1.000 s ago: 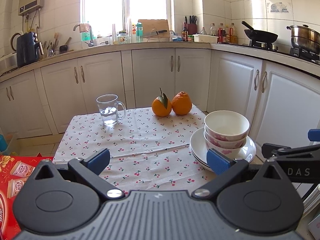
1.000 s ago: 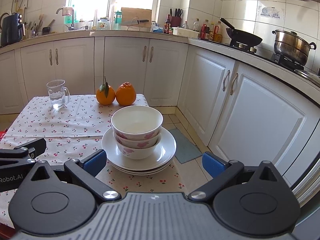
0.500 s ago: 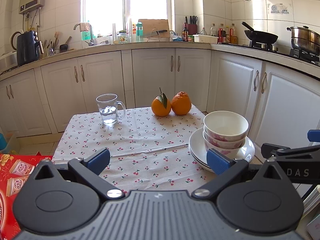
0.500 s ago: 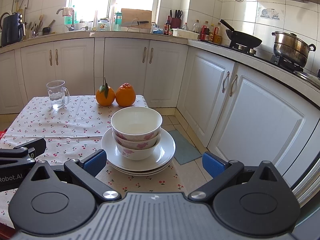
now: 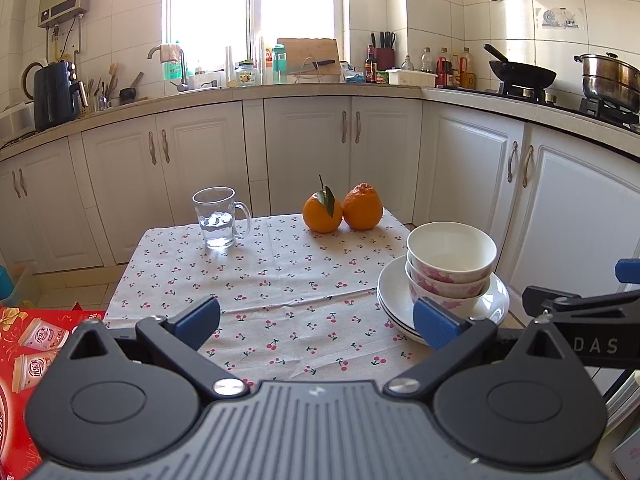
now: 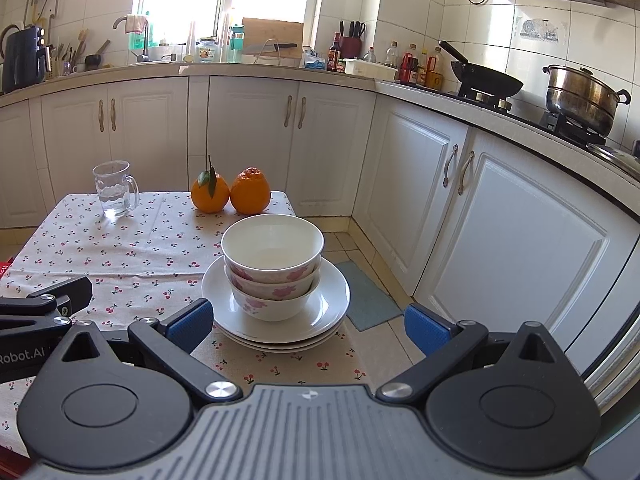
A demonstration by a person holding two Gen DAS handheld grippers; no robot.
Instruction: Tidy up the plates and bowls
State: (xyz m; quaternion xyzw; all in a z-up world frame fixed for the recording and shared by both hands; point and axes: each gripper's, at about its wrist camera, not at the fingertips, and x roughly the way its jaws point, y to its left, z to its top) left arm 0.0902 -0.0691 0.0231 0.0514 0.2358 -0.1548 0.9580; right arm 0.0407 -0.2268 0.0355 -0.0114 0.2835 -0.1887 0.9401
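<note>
Three white bowls with pink flowers are nested on a stack of white plates at the right edge of the cherry-print table. My right gripper is open, just short of the stack and facing it, nothing between its blue pads. My left gripper is open over the table's near edge, left of the stack; its right pad overlaps the plates in view. Each gripper shows at the other view's edge.
A glass mug with water and two oranges stand at the table's far side. White cabinets run close on the right, with a floor mat below. A red box lies left of the table.
Both views have shifted only slightly; the bowls and plates sit a touch lower and closer in the frames. Both grippers stay open and nothing was picked up.
</note>
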